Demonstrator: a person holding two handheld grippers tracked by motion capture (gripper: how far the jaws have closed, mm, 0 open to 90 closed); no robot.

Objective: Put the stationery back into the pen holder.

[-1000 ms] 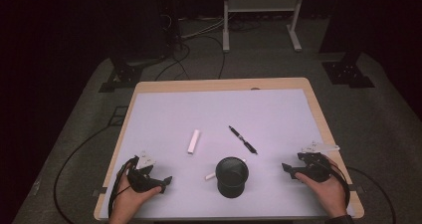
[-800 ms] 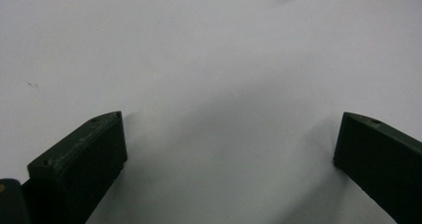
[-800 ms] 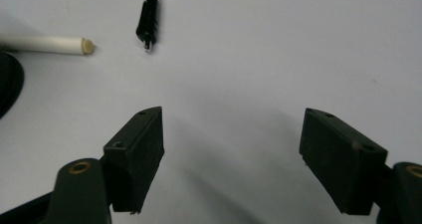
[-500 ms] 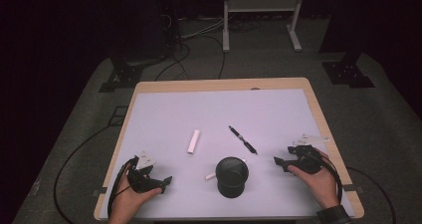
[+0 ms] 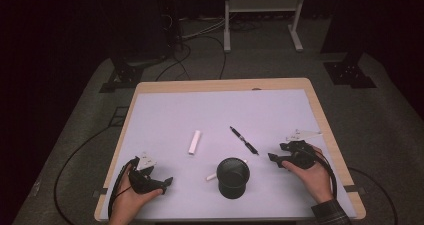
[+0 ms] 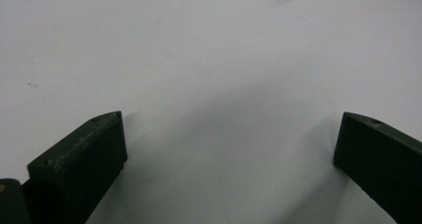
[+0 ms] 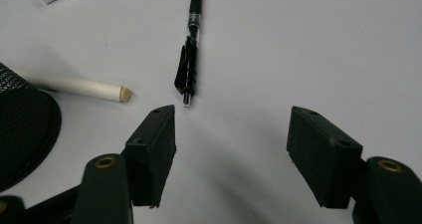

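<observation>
- The right gripper [image 7: 231, 152] is sitting low over the table [image 5: 165, 110] with jaws wide apart, holding nothing; the black pen [image 7: 191, 45] is lying just beyond its left jaw.
- The left gripper [image 6: 229, 154] is gaping equally wide, gripping nothing.
- A mesh cup [image 5: 233, 177] is standing between both grippers.

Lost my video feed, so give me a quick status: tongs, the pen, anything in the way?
Left tongs open, empty, low on the white table. Right tongs open, empty, short of the black clip pen. Black mesh cup and white stick beside the path, not across it.
</observation>
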